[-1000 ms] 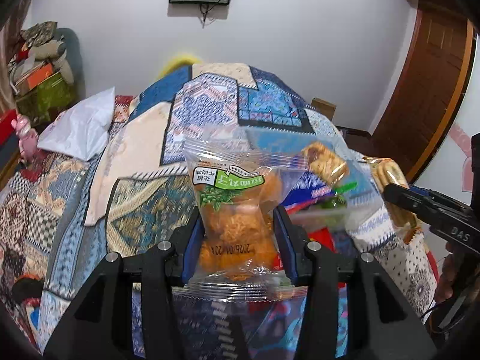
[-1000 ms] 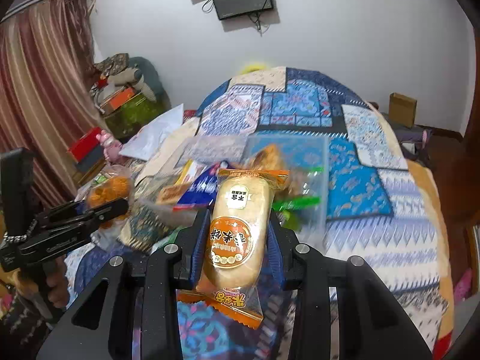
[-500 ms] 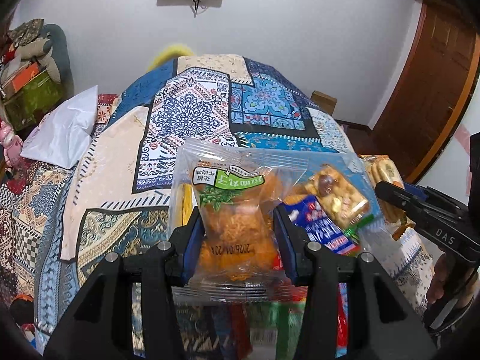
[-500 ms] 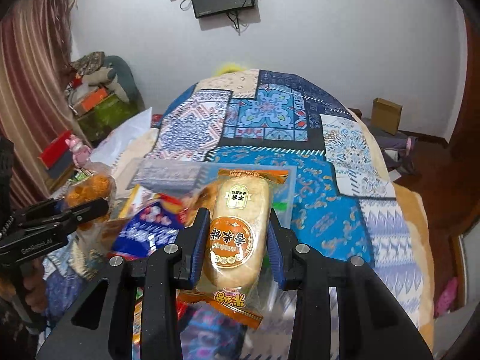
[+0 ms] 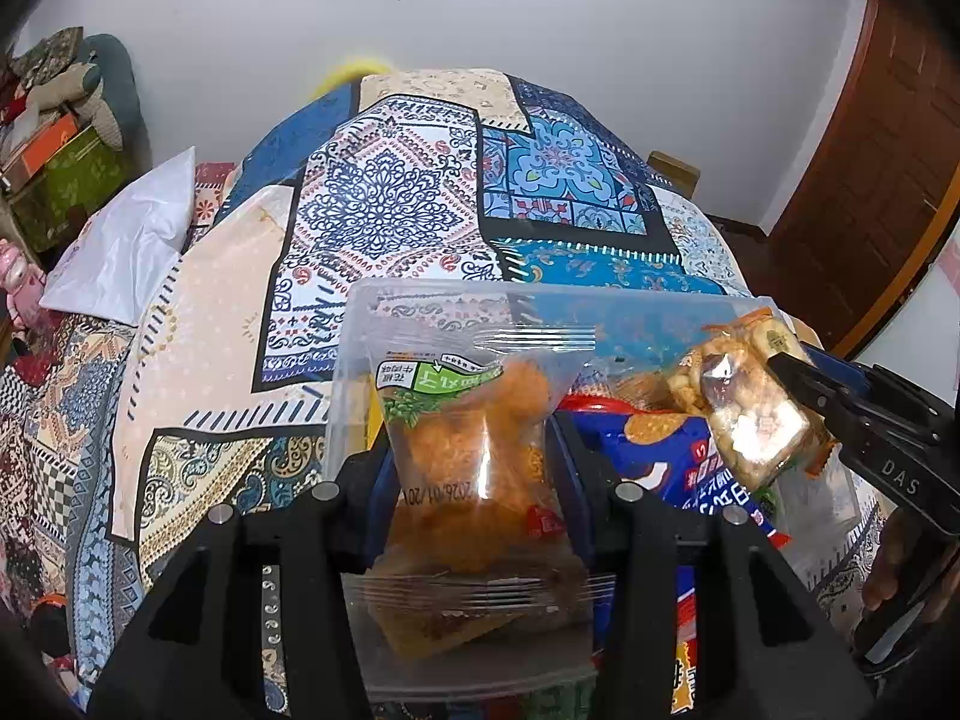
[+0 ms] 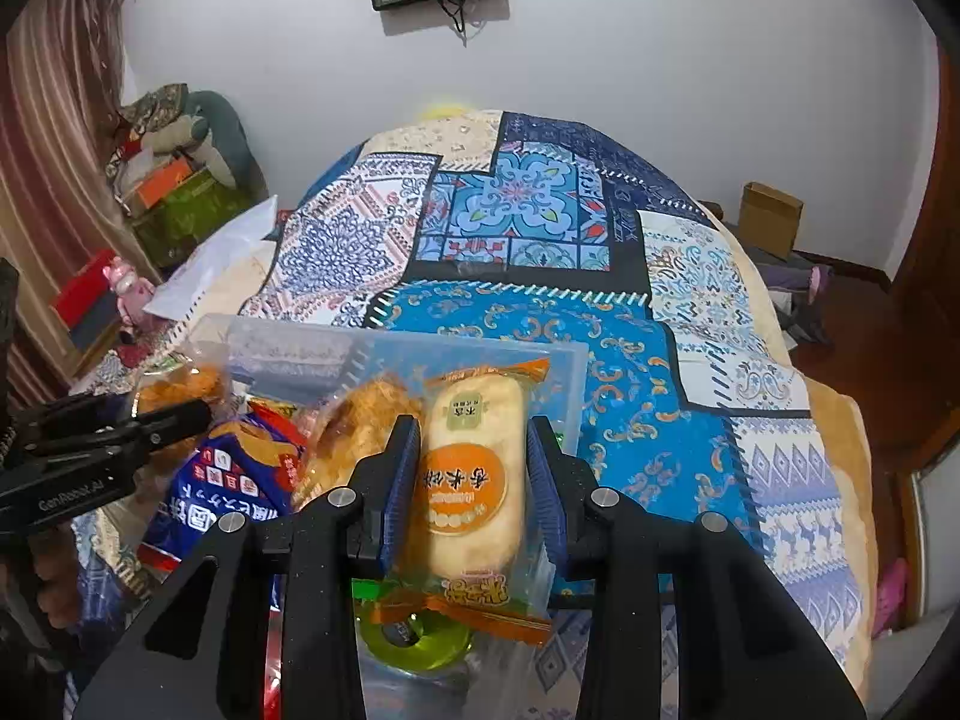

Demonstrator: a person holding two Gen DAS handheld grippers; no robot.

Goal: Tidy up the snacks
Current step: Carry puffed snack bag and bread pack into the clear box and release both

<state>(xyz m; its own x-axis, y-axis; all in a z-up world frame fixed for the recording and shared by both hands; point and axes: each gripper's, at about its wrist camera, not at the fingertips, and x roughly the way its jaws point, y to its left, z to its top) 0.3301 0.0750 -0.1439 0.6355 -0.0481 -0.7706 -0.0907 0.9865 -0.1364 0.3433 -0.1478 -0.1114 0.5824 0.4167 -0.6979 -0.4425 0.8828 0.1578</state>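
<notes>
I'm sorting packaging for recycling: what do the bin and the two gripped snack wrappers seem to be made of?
Bin: seemingly clear rigid plastic; the quilt pattern shows through its walls.
Green-label snack wrapper: thin glossy transparent film, crimp-sealed, with glare streaks.
Orange-label pastry wrapper: similar clear film, printed orange, with crimped ends.

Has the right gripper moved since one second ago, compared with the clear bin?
Yes. The right gripper, shut on the rice cracker packet, has come forward over the clear bin, whose far rim now sits closer above its fingertips.
</notes>
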